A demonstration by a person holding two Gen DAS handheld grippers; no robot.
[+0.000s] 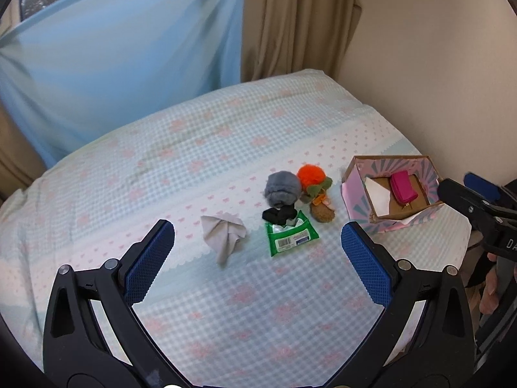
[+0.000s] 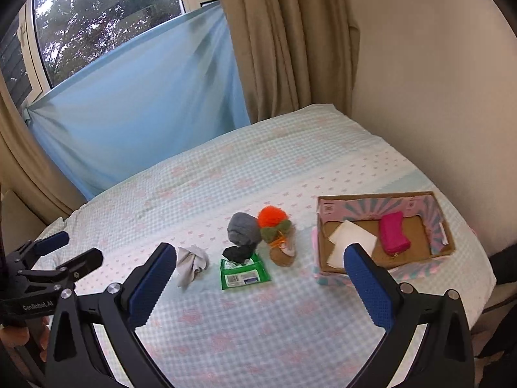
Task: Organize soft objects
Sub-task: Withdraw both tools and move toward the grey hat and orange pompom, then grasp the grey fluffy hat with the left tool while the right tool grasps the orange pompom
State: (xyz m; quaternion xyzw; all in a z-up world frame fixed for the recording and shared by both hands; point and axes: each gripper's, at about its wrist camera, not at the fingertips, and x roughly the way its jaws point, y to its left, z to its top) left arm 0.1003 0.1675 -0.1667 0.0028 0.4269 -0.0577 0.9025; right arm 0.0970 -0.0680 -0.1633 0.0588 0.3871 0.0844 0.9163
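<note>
Both tongs hang spread above a bed [image 1: 226,307] dressed in a pale checked cover with pink bows, and neither pinches anything: the left gripper [image 1: 258,242] has its blue pads wide apart over the near part of the cover, and the right gripper [image 2: 258,274] is spread the same way, a little nearer the box. The soft things lie in a loose cluster at the middle of the bed. A crumpled grey cloth [image 1: 223,232] sits alone on the left, apart from the rest. Just right of it lies a green wipes pack [image 1: 290,237], with a black scrunchie [image 1: 279,215] resting on its far edge. Behind that a grey woolly ball [image 1: 282,189] touches an orange pompom [image 1: 308,176], which sits against a green-and-brown knitted toy [image 1: 320,207]. Further right, near the bed's edge by the wall, stands an open pink-and-blue patterned box [image 1: 353,194]; inside it lie a pink pouch [image 1: 403,187] and a folded white sheet [image 1: 378,197], side by side on the cardboard floor. A blue cloth [image 2: 139,103] is stretched below a window [image 2: 106,9], and beige curtains [image 2: 278,42] hang at the corner beyond the bed. Nothing stands between the tongs and the cluster; in the right wrist view, the right-hand pad overlaps the box's near corner.
</note>
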